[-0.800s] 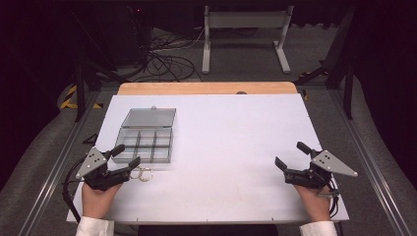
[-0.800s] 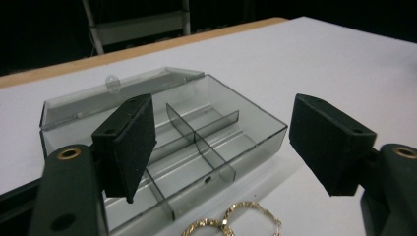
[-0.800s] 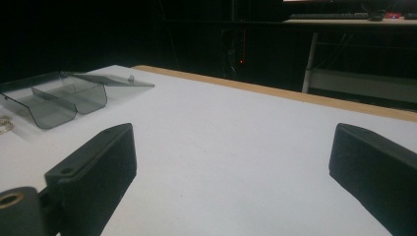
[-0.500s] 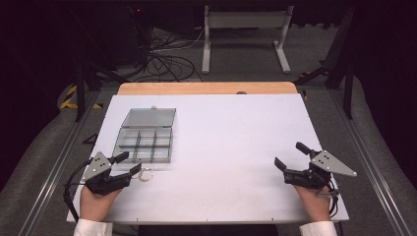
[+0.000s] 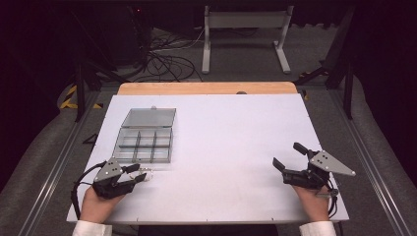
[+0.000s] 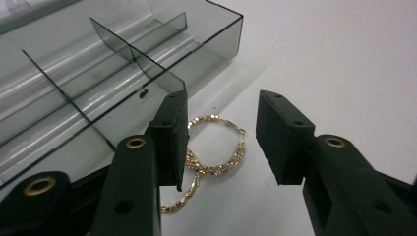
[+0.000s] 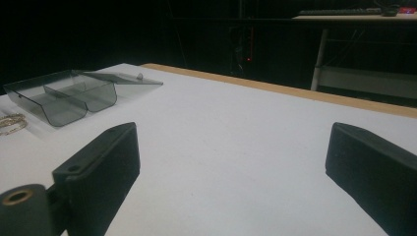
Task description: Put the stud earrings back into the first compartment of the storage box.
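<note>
A pair of gold hoop earrings (image 6: 216,147) lies on the white table just in front of the clear divided box (image 6: 98,83). My left gripper (image 6: 221,137) is open, its jaws low on either side of the earrings without closing on them. In the high view the left gripper (image 5: 139,174) sits at the table's front left, beside the earrings (image 5: 149,172) and the box (image 5: 145,139), whose lid is folded back. My right gripper (image 5: 287,161) rests open at the front right, nothing between its jaws. The right gripper view shows the box (image 7: 74,98) and earrings (image 7: 12,123) far off.
The white table (image 5: 221,132) has a wooden strip (image 5: 206,88) along its far edge. Beyond it stand a metal stand (image 5: 246,29) and tangled cables (image 5: 162,54) on the dark floor. A wide bare stretch of table lies between the two grippers.
My left gripper has dropped lower and edged toward the earrings, its jaws now straddling them. The right gripper has stayed put.
</note>
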Demonstrator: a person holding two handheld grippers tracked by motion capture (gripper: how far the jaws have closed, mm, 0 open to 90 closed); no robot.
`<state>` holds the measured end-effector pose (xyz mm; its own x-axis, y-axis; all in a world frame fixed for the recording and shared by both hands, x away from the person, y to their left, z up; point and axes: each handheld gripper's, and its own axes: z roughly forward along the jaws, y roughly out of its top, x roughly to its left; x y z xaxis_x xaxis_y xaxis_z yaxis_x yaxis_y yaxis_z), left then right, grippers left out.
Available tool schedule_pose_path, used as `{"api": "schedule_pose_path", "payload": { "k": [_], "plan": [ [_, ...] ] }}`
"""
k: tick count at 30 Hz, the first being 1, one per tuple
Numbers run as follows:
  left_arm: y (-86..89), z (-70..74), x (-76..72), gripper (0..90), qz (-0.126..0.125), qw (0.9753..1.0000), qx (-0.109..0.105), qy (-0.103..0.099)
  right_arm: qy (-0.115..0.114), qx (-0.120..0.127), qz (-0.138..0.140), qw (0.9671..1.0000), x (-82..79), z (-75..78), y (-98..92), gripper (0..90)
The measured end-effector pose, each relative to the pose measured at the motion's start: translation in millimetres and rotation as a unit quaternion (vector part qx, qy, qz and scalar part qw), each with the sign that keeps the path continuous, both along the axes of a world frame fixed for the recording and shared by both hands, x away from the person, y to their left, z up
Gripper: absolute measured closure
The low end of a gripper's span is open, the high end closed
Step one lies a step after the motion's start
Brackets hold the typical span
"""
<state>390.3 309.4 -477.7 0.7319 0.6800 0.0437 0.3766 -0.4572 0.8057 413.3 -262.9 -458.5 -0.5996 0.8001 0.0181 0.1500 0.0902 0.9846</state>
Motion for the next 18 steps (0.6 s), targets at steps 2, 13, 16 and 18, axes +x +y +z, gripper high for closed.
{"api": "schedule_pose_path", "payload": {
  "k": [2, 13, 16, 18],
  "plan": [
    [-2.2, -2.7, 2.2, 58.8, -0.007, 0.9999, 0.007, 0.009, 0.002, 0.000, 0.002, 1.0000, 0.1, -0.3, 0.5, 6.8],
    [-9.4, -13.4, 9.3, 66.8, -0.018, 0.9982, 0.035, 0.045, 0.003, 0.000, 0.007, 1.0000, 0.3, -0.3, 1.9, 7.0],
    [-10.7, -14.4, 10.3, 70.4, -0.022, 0.9979, 0.036, 0.050, 0.003, 0.002, 0.006, 1.0000, 0.2, -0.1, 1.1, 7.0],
    [-11.7, -15.5, 11.0, 72.6, -0.022, 0.9975, 0.035, 0.057, 0.003, 0.002, 0.006, 1.0000, 0.2, -0.1, 1.0, 7.0]
  ]
}}
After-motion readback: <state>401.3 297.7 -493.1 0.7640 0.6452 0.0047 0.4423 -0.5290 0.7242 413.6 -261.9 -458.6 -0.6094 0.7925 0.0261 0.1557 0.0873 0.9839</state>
